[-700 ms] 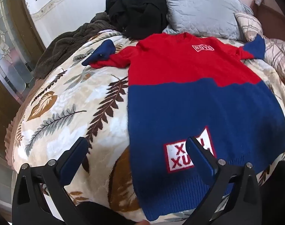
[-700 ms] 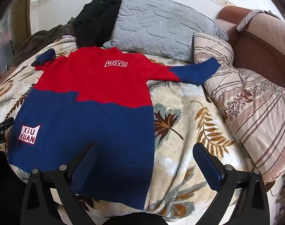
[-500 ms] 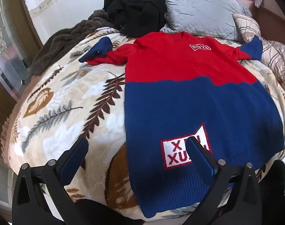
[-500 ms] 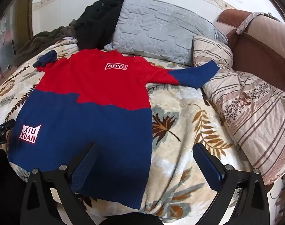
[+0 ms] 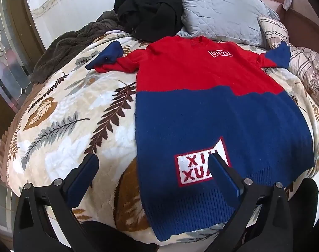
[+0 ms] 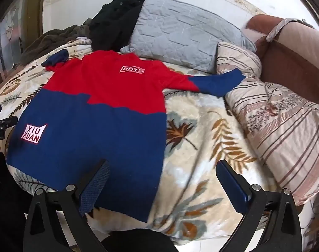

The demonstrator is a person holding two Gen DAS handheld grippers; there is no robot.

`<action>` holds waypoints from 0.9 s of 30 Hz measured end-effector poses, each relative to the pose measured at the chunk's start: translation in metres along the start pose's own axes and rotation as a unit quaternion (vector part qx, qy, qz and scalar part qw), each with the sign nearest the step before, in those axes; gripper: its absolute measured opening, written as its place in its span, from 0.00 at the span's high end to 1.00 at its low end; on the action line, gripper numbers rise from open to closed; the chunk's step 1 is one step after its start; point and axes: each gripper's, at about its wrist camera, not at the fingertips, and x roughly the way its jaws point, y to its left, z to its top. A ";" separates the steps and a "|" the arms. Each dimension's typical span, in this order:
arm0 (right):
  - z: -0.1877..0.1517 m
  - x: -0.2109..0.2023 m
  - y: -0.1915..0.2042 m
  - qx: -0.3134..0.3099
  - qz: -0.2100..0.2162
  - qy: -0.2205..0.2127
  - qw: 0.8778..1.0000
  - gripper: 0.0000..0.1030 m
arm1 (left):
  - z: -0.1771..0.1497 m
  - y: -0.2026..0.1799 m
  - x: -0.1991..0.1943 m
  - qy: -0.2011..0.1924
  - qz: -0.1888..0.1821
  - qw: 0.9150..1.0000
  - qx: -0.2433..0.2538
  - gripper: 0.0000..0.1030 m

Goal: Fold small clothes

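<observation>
A small red and navy sweater (image 5: 212, 109) (image 6: 100, 113) lies flat, front up, on a leaf-patterned blanket (image 5: 75, 115) (image 6: 201, 138). Its left sleeve (image 5: 109, 58) is bunched up; its right sleeve (image 6: 214, 83) stretches out toward a striped pillow. A white "XIU XUAN" patch (image 5: 201, 166) sits near the hem. My left gripper (image 5: 153, 172) hovers open above the hem's left corner, with nothing between its fingers. My right gripper (image 6: 163, 178) hovers open above the hem's right corner, also holding nothing.
A black garment (image 5: 149, 6) and a grey quilted pillow (image 6: 184, 33) lie past the collar. A dark brown throw (image 5: 71, 44) is at the far left. A striped quilt (image 6: 281, 121) and brown sofa arm (image 6: 291, 58) are to the right.
Both grippers have drifted slightly forward and up the bed, so the sweater sits a little lower in each view. Both stay open; the sweater has not moved.
</observation>
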 end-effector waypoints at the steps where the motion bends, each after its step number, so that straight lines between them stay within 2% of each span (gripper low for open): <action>1: 0.000 0.002 0.003 -0.001 0.003 0.000 1.000 0.02 | -0.001 0.000 0.000 0.000 -0.001 1.000 0.000 0.00; 12: 0.002 0.007 0.014 -0.006 0.008 -0.010 1.000 0.02 | -0.004 0.006 0.007 0.008 -0.008 1.000 -0.003 0.00; 27: -0.002 0.013 0.001 0.019 -0.002 0.002 1.000 0.02 | -0.006 0.007 0.010 0.017 -0.011 1.000 -0.002 0.00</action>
